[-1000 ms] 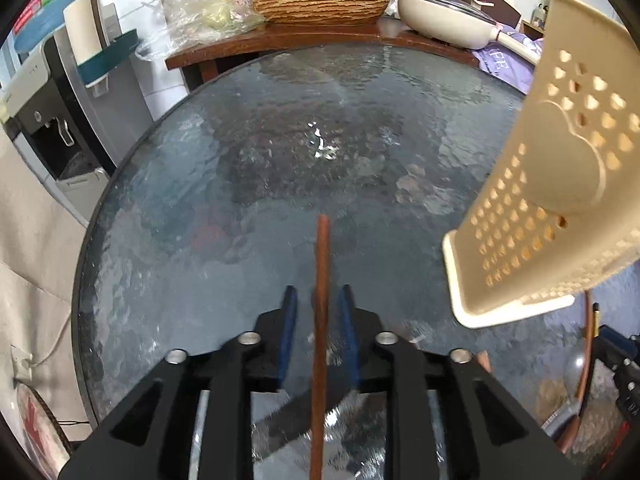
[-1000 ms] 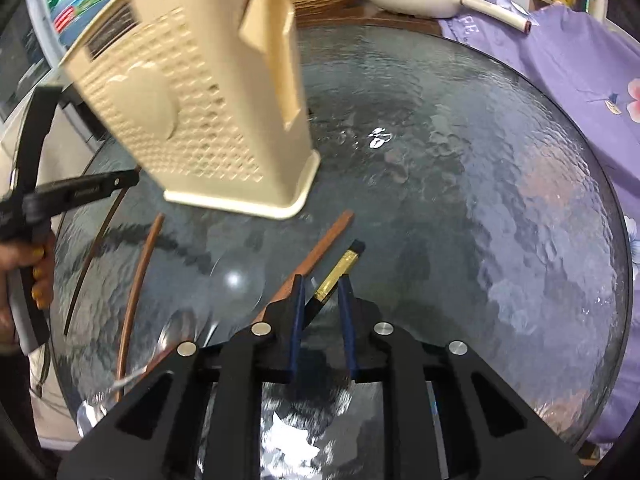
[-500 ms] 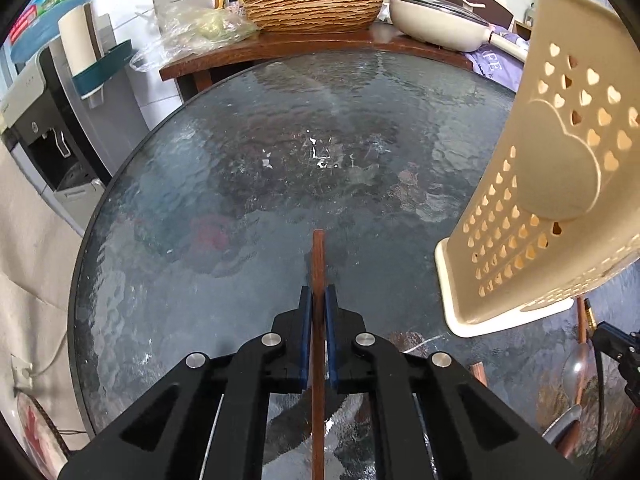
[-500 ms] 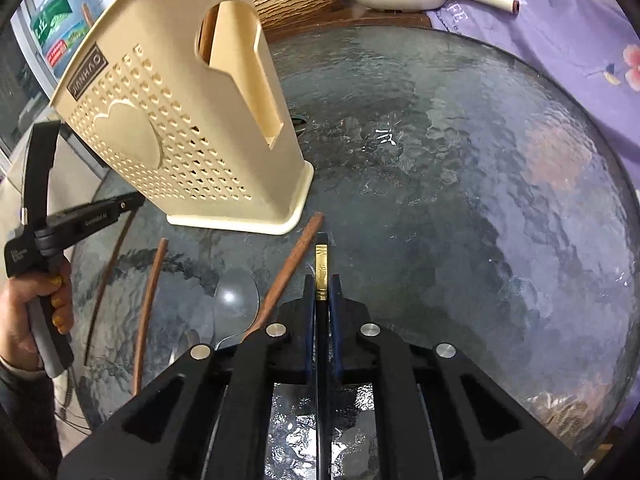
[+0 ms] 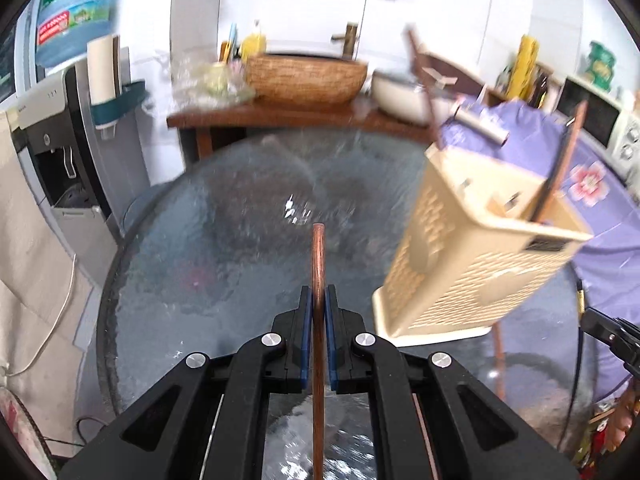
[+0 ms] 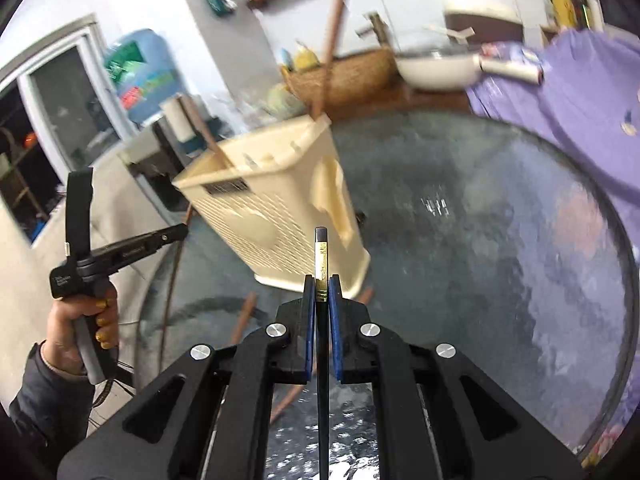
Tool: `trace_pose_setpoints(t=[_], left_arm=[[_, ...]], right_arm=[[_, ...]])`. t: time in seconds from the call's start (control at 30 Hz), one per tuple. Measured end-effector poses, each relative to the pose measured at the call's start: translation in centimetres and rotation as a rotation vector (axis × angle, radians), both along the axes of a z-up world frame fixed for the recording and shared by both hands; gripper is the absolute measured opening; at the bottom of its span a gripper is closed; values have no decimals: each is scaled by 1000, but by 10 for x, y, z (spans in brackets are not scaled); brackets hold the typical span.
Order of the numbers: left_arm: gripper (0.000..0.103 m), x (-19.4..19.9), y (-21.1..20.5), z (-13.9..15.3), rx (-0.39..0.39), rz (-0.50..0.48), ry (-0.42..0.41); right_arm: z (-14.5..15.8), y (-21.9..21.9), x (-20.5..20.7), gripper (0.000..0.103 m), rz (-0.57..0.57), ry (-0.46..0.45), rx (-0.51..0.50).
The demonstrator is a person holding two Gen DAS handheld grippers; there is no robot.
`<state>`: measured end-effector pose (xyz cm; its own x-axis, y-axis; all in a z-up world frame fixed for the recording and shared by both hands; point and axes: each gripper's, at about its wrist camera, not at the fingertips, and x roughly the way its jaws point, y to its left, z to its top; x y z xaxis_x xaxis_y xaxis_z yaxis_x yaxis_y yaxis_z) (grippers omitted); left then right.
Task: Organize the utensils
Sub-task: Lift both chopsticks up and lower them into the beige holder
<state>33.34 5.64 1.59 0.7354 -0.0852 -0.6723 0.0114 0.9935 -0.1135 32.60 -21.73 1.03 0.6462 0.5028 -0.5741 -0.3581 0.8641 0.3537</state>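
Note:
My left gripper (image 5: 319, 300) is shut on a brown wooden chopstick (image 5: 318, 256) and holds it lifted above the round glass table (image 5: 240, 216). My right gripper (image 6: 321, 292) is shut on a black chopstick with a gold band (image 6: 321, 256), also lifted. The cream perforated utensil holder (image 5: 476, 264) stands to the right in the left wrist view and ahead-left in the right wrist view (image 6: 276, 200); wooden utensils stick out of it. Other brown sticks (image 6: 242, 318) lie on the glass by its base.
A wooden side table with a woven basket (image 5: 306, 78) and a white pan (image 5: 400, 94) stands behind the glass table. A water dispenser (image 5: 60, 140) is at the left. Purple cloth (image 6: 568, 96) lies at the right.
Both grippers closed on their chopsticks and then lifted them off the glass; the views tilted up, so the holder now looks farther and lower.

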Motion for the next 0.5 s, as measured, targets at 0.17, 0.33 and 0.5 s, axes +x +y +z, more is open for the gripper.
trace_pose_setpoints(t=[0.17,0.33,0.5], left_arm=[[6,-27,-6,28,-21,-33,-80],[6,-48,-13,49,-23,-73,-134],[6,-63,-24,67,-22,-112,-181]], right_arm=[[33,-4,-18,7,51,-65,28],[59,-6,-37,7,94,-99,47],[79,-7,-50,7,111,-143,40]])
